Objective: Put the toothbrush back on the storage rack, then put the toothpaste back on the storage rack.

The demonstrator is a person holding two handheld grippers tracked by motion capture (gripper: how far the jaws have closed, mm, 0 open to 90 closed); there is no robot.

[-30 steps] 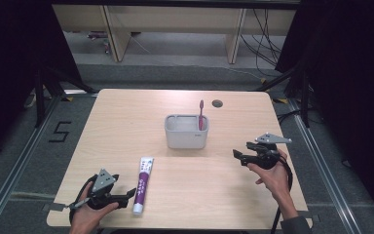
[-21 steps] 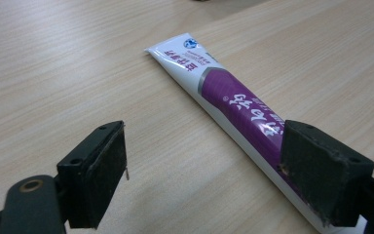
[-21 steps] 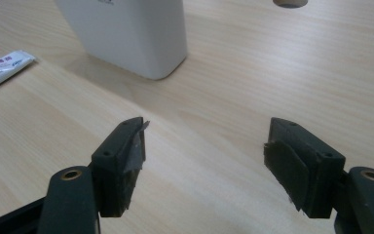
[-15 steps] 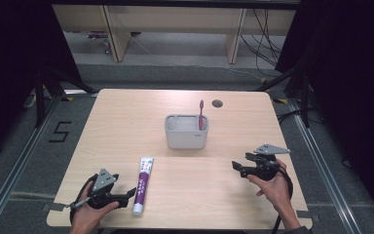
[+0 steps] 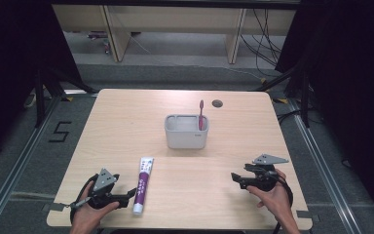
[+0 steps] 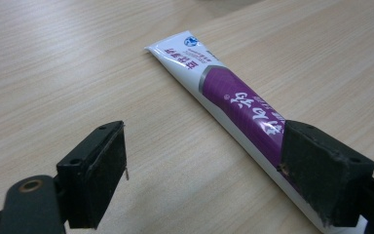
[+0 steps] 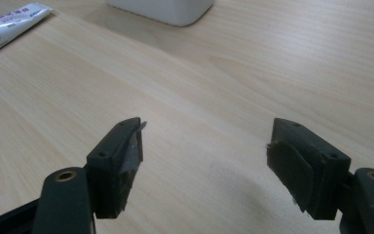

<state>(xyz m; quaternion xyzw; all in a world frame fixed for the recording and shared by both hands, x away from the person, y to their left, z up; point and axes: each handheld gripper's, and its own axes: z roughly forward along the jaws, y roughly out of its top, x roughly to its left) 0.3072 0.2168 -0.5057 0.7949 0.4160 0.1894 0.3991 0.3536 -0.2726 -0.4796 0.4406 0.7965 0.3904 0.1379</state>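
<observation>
risk of nudging toothpaste tube (image 6: 233, 100), flat on table (image 5: 126, 126) by wide-open, empty left gripper (image 5: 126, 199), one jaw already past its side; right gripper (image 5: 238, 178) open, empty, well apart

Your left gripper (image 6: 202, 180) sits low over the table (image 6: 53, 58) with its jaws wide apart and nothing pressed between them. The tube (image 6: 224, 102) lies flat on the wood, running from its flat crimped end at upper centre down toward your right jaw, which covers its lower part. Your left jaw stands well apart from it, over bare wood.
</observation>
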